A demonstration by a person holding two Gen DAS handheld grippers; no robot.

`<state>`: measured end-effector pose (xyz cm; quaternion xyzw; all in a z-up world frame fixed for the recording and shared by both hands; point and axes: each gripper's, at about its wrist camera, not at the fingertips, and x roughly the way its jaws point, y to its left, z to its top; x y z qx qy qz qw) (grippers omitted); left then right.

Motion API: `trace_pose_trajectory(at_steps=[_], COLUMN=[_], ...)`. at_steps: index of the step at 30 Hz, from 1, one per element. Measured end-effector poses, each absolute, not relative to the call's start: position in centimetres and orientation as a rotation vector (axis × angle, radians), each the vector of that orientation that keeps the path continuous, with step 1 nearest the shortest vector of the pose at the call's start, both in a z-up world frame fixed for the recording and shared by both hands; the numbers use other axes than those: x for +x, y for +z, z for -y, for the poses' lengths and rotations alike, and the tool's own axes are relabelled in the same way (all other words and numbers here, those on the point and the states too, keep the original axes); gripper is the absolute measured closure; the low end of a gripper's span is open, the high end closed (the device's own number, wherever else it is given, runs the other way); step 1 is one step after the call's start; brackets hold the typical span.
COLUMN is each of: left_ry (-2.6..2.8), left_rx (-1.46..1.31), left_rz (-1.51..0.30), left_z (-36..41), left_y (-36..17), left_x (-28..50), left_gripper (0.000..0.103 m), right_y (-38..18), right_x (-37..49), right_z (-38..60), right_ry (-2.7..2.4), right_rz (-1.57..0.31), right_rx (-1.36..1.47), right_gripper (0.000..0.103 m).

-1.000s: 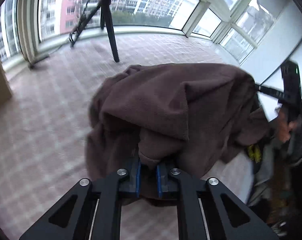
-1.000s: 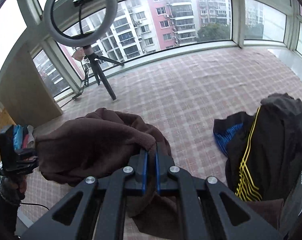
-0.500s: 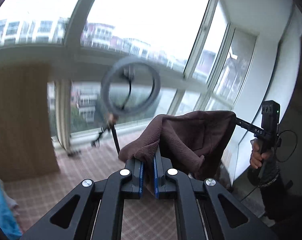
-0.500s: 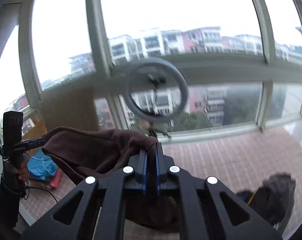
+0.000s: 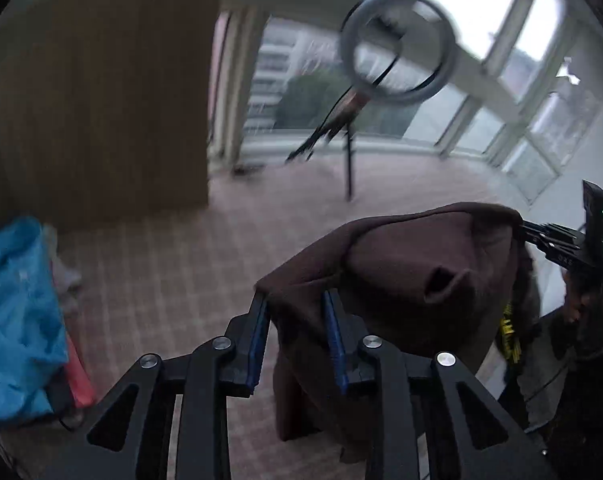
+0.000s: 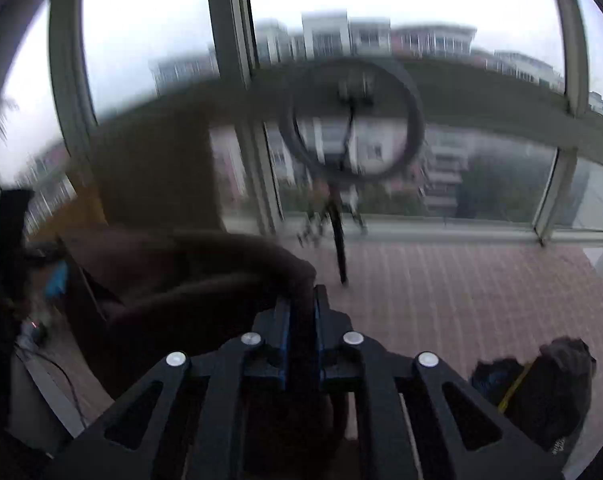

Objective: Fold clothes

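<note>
We hold both grippers aloft: left gripper point(image 5: 297, 320), jaws just opening, brown garment point(image 5: 413, 272) loose between; right gripper point(image 6: 301, 316), also opening, still pinches it.

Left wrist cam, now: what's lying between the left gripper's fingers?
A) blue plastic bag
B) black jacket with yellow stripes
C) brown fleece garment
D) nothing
C: an edge of the brown fleece garment sits between the blue-padded fingers of the left gripper, whose jaws have just been opening; the blue bag lies apart on the floor at the left.
</note>
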<state>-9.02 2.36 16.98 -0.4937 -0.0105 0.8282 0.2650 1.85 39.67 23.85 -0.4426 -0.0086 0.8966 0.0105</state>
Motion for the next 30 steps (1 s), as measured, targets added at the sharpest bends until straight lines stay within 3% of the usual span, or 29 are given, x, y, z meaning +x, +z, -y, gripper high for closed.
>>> trace_pose_trajectory(at_steps=[2, 4, 9, 12, 16, 19, 23, 24, 25, 26, 30], left_ry=[2.188, 2.152, 2.178, 2.237, 2.328, 2.363, 2.405, 2.409, 2.413, 2.417, 2.421], left_rx=[-1.473, -1.513, -1.484, -1.434, -1.360, -1.331, -1.332, -1.332, -1.333, -1.333, -1.318], left_rz=[0.102, 0.163, 0.251, 0.350, 0.407, 0.455, 0.508, 0.520, 0.539, 0.552, 0.574], left_z=[-1.9, -1.3, 1.3, 4.1, 7.6, 9.6, 12.2, 12.8, 13.2, 13.7, 14.5], left_y=[11.8, 9.1, 9.1, 11.2, 13.0, 12.9, 12.1, 12.0, 11.8, 11.7, 11.8], left_x=[-10.5, -10.7, -9.0, -7.5, -5.9, -4.9, -3.3, -3.0, -2.9, -2.8, -3.2], left_gripper=[0.082, 0.082, 0.082, 0.082, 0.082, 0.082, 0.081, 0.081, 0.081, 0.081, 0.081], right_y=[17.8, 15.4, 14.0, 13.8, 13.3, 11.4, 8.0, 7.0, 6.3, 5.9, 9.0], right_x=[0.2, 0.1, 0.0, -1.3, -4.4, -7.8, -10.4, -10.7, -10.5, -10.5, -8.6], right_z=[-40.6, -40.8, -36.0, -30.5, -21.1, -15.0, -9.2, -8.5, -8.4, -8.4, -12.0], right_ry=[2.615, 2.636, 2.792, 2.886, 2.974, 2.952, 2.787, 2.749, 2.737, 2.721, 2.855], right_rz=[-0.038, -0.215, -0.409, -0.461, -0.324, -0.227, 0.038, 0.119, 0.162, 0.173, -0.091], right_rx=[-1.548, -1.620, -1.705, -1.779, -1.922, -2.041, -2.149, -2.149, -2.148, -2.166, -2.103], right_gripper=[0.081, 0.079, 0.076, 0.059, 0.049, 0.035, 0.035, 0.036, 0.057, 0.098, 0.097])
